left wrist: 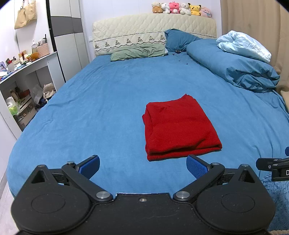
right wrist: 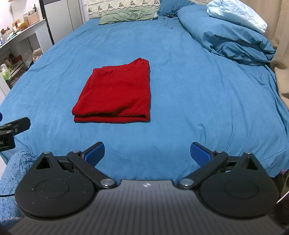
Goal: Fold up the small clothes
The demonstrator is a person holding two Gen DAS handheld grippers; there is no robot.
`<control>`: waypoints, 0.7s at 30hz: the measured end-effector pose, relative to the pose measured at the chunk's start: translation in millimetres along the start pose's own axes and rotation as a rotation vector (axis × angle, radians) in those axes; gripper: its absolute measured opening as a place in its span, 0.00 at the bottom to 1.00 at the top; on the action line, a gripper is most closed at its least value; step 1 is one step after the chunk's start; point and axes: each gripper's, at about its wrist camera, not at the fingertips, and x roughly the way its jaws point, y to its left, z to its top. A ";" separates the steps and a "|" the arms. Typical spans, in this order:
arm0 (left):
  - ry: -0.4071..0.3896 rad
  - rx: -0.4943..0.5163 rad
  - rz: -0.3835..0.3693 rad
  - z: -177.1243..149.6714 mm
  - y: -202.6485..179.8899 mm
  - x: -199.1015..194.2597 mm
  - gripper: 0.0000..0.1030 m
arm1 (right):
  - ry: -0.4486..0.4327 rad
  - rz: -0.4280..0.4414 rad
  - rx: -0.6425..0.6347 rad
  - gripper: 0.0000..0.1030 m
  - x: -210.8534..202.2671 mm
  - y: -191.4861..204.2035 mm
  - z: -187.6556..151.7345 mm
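A red garment (left wrist: 178,126) lies folded into a flat rectangle on the blue bed sheet (left wrist: 99,101), its layered fold edge facing me. My left gripper (left wrist: 143,167) hovers open near the bed's front edge, just short of the garment and slightly left of it, with nothing between its blue pads (left wrist: 90,166). In the right wrist view the same red garment (right wrist: 117,94) sits ahead and to the left. My right gripper (right wrist: 147,153) stands open and empty, well back from the cloth.
A bundled blue duvet (left wrist: 234,65) with a pale blue cloth on top fills the back right. Green pillow (left wrist: 139,51) and headboard with plush toys (left wrist: 180,9) at the far end. A cluttered white shelf (left wrist: 27,72) stands left of the bed. A fluffy blue sleeve (right wrist: 12,173) shows low left.
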 end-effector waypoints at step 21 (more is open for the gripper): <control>-0.014 -0.013 0.001 -0.5 2.7 -2.7 1.00 | -0.001 0.002 -0.007 1.00 -2.0 4.5 2.3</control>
